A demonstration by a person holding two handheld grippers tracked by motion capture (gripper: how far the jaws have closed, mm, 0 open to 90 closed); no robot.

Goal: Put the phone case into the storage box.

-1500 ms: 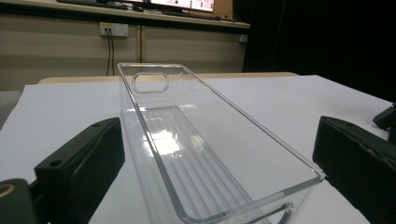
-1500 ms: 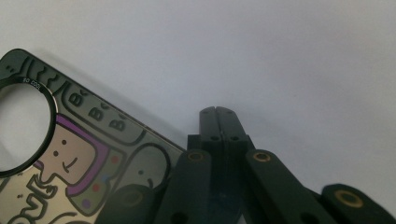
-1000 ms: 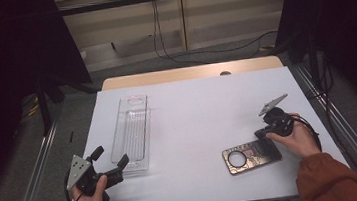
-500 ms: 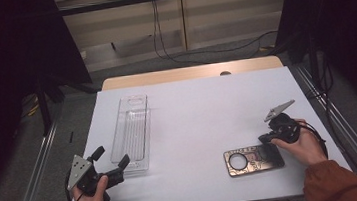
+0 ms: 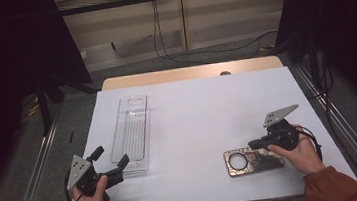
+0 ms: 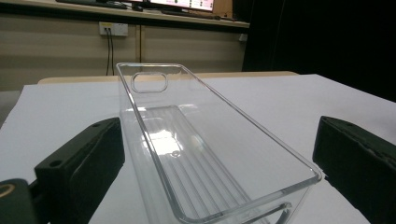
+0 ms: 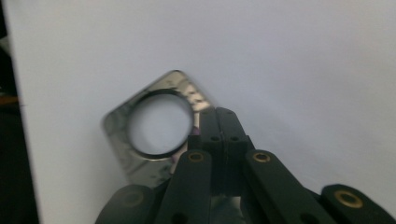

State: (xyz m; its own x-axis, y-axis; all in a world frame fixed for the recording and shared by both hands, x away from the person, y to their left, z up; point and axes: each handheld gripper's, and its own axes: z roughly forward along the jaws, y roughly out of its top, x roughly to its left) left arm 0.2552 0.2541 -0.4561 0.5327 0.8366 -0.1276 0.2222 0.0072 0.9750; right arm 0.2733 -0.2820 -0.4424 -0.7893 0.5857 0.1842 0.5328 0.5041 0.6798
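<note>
Right tool (image 7: 218, 122) hides part of the metal plate (image 7: 140, 135).

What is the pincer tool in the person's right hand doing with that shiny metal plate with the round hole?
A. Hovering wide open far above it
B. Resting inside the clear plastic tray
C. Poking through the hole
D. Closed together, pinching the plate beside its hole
D: in the right gripper view, the right gripper has its two black jaws pressed together on the metal plate just beside its round hole, and the plate lies on the white table.

White table (image 5: 202, 108) — cables (image 5: 159, 27) beyond, wall socket (image 6: 114, 29).
</note>
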